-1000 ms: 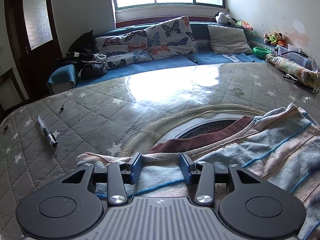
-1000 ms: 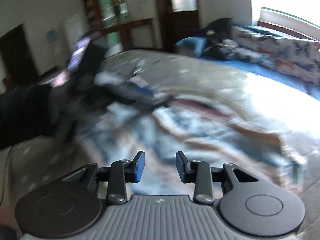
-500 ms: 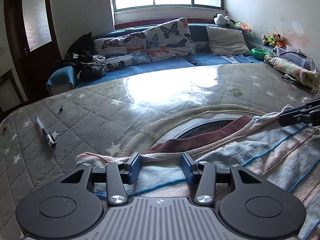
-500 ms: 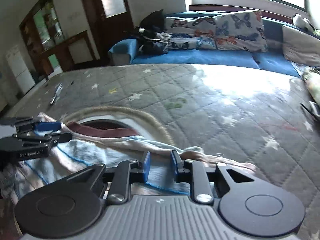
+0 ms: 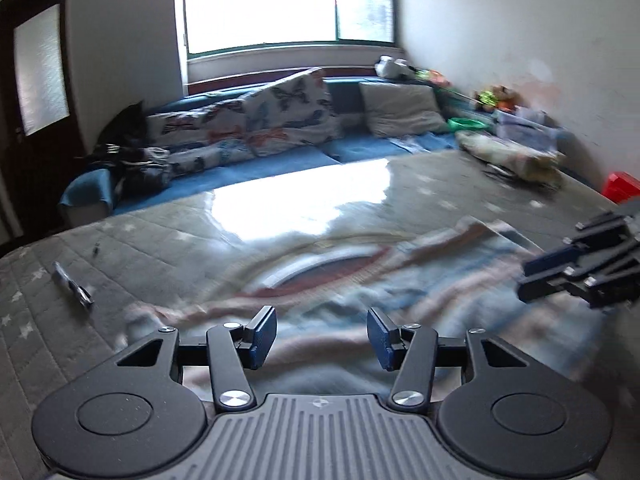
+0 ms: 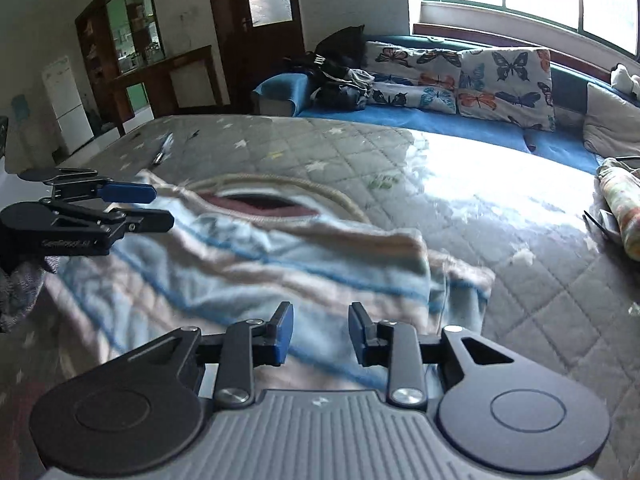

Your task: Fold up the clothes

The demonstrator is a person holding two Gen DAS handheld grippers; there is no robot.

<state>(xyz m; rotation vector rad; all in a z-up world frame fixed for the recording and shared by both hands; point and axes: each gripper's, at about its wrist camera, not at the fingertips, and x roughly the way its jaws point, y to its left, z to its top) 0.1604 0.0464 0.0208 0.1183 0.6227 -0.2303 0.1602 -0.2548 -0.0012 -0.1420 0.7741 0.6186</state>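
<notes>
On a quilted, star-patterned mattress (image 6: 500, 264), we see a striped pastel sweater (image 6: 248, 264) with a maroon-lined collar lying spread and rumpled, its neckline turned toward the blue sofa (image 6: 440, 120) under the window. Our left gripper (image 5: 322, 336) hovers over the sweater's near edge, its blue-padded fingers (image 5: 262, 338) opening with cloth beneath them but nothing pinched between. Our right gripper (image 6: 320, 334) hangs over the sweater's other end, its fingers (image 6: 282, 334) likewise parting and closed on nothing; the fabric lies below the gap, not clamped. Each gripper shows at the edge of the other's view, just above the sweater. A pen (image 5: 74, 290) lies on the mattress beside the sweater, on the left gripper's side. Butterfly-print cushions (image 6: 460, 76) line the sofa beyond the sweater. The left view is blurred.
</notes>
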